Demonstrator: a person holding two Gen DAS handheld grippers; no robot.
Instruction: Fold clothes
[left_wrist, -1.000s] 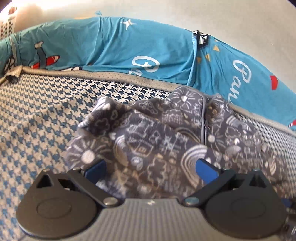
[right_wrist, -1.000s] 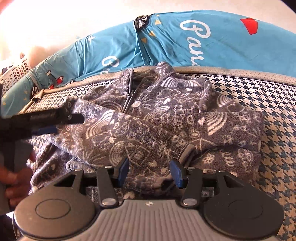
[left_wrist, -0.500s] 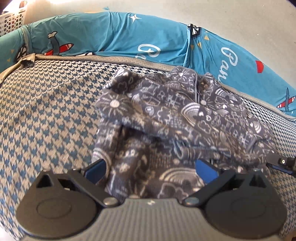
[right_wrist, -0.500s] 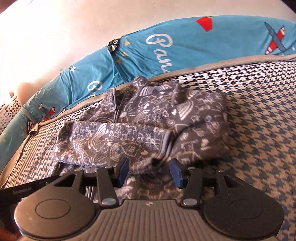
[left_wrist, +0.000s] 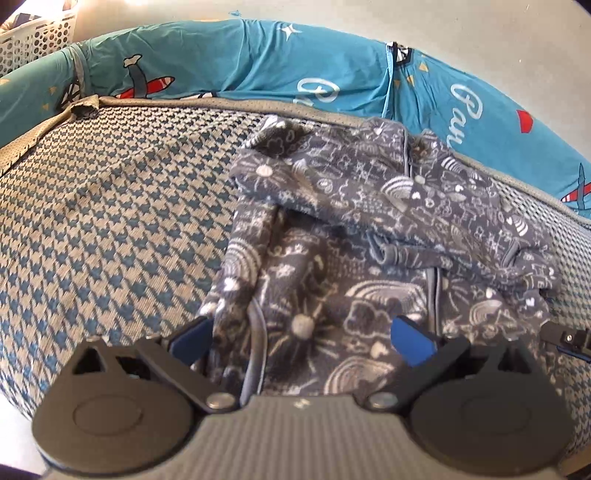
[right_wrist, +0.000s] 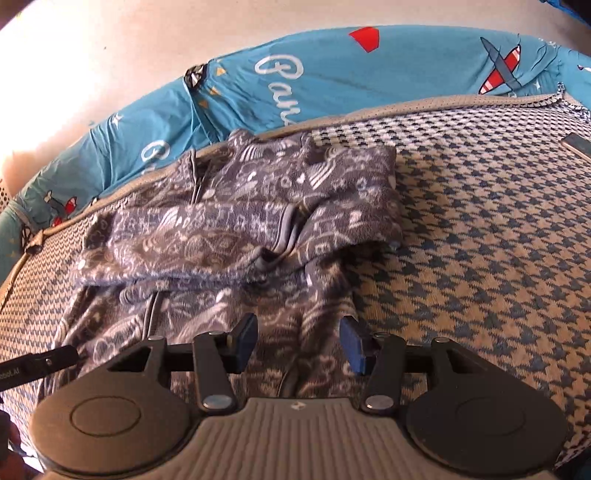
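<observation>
I see grey patterned jacket (left_wrist: 369, 236) on houndstooth mattress (left_wrist: 110, 221), sleeves crossed over chest, lower half flat, likely ready for fold. My left tool (left_wrist: 303, 338) wide open, holds nothing; right tool (right_wrist: 297, 341) open, empty, both over hem.

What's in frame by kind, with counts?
Grey printed jacket: 1
Houndstooth mat: 1
Teal printed sheet: 1
White perforated basket: 1
Grippers, left gripper and right gripper, both open: 2
Total: 6
</observation>
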